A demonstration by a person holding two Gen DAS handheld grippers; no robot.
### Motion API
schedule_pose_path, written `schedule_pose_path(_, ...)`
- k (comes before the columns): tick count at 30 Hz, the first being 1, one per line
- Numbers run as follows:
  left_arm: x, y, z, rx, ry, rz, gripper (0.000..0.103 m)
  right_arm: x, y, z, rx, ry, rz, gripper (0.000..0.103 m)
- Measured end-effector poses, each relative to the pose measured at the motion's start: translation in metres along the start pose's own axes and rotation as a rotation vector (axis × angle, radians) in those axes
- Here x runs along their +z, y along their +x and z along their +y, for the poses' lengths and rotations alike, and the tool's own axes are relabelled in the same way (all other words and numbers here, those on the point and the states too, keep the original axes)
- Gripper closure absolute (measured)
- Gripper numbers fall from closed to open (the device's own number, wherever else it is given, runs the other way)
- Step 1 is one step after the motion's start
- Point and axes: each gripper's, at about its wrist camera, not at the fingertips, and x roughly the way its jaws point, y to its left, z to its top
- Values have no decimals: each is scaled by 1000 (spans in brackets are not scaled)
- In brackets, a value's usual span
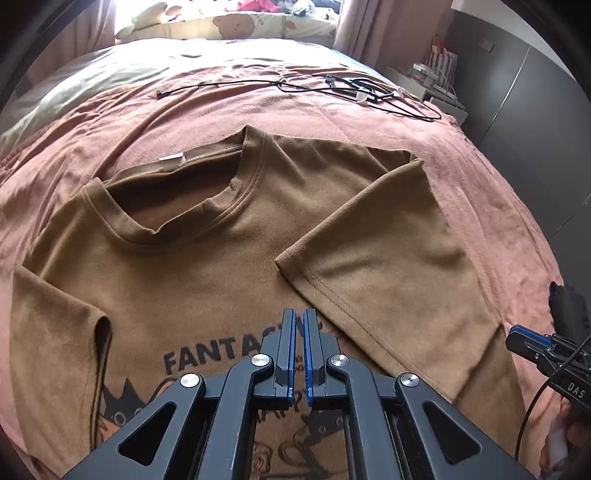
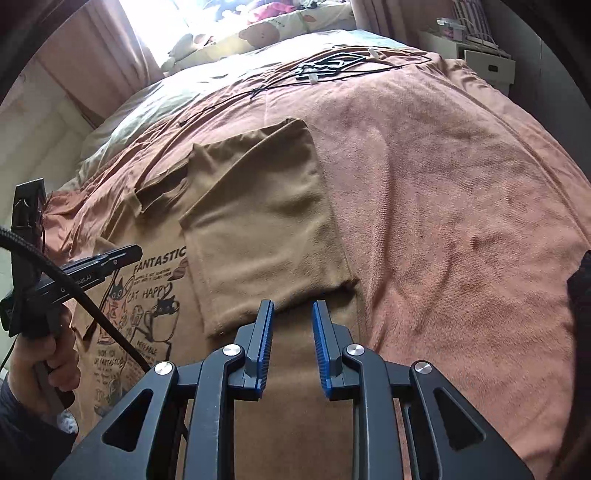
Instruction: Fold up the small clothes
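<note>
A brown T-shirt lies face up on the pink bedspread, collar toward the pillows. Its black FANTASTIC cat print shows on the chest. The right side and sleeve are folded over onto the front. My left gripper hovers over the print, shut with nothing in it. In the right wrist view my right gripper stands open over the lower edge of the folded panel, with only cloth showing below the gap. A hand holds the left gripper at the left edge of that view.
Black cables lie tangled on the far part of the bed. Bear-print pillows sit by the bright window. White storage boxes and a dark wardrobe stand to the right of the bed. Bare bedspread stretches right of the shirt.
</note>
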Motion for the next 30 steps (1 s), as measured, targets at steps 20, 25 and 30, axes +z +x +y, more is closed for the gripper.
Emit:
schedule_pose_path(20,-104,-206,39,13,-24,-187,0,-86,-140,52,-87,-80,-74,14)
schedule_pose_path(25,-136,-241,74,37,-90,-218,0,-106,-162,48,-99,-105,-97,14)
schedule_pose_path(30,-164,-271,102,65,-126,-238,0,-122,-175,41,-76,-95,-101,14)
